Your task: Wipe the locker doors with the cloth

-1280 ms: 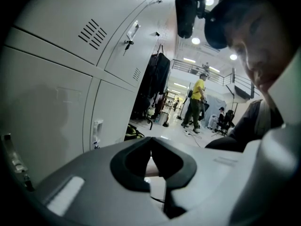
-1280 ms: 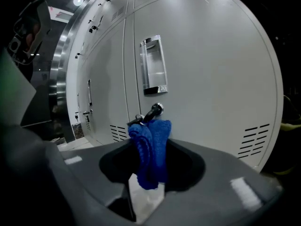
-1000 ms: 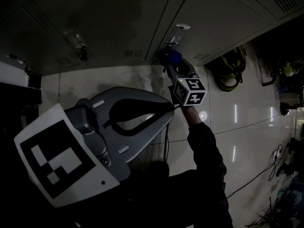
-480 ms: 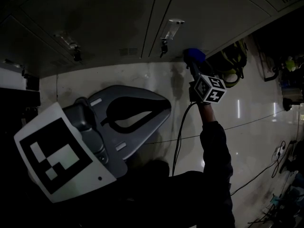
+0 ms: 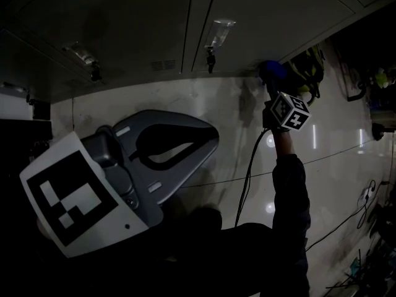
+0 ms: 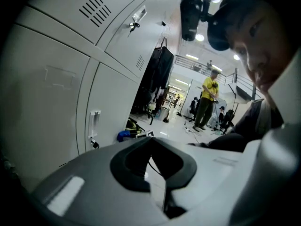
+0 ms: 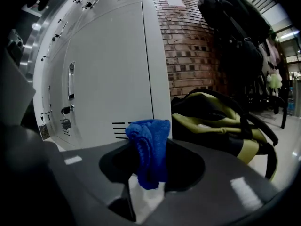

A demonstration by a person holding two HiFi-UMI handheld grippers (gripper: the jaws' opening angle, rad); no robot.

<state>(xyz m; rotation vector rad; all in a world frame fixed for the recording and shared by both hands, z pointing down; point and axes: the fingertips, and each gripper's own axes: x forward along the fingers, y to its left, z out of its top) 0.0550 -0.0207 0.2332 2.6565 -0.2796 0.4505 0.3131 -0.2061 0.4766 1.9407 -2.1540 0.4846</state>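
Observation:
The blue cloth (image 7: 150,147) is bunched between the jaws of my right gripper (image 7: 148,138), which is shut on it. In the head view that gripper (image 5: 272,74) holds the cloth (image 5: 271,68) against the bottom right corner of a grey locker door (image 5: 278,14). Its marker cube (image 5: 289,112) sits just below. My left gripper (image 5: 215,143) fills the lower left, off the lockers, with its jaws shut and nothing between them (image 6: 151,140). The door (image 7: 110,65) shows vent slots (image 7: 120,127) right behind the cloth.
A handle (image 5: 218,31) and a padlock (image 5: 211,60) sit left of the cloth. A yellow-green bag (image 7: 221,121) lies on the floor right of the lockers (image 5: 307,72). Cables (image 5: 346,218) trail over the glossy floor. A person in yellow (image 6: 207,102) stands far off.
My right gripper has carried the cloth to the right along the lockers' lower edge, from beside the handle to the door's right corner. The left gripper has barely moved.

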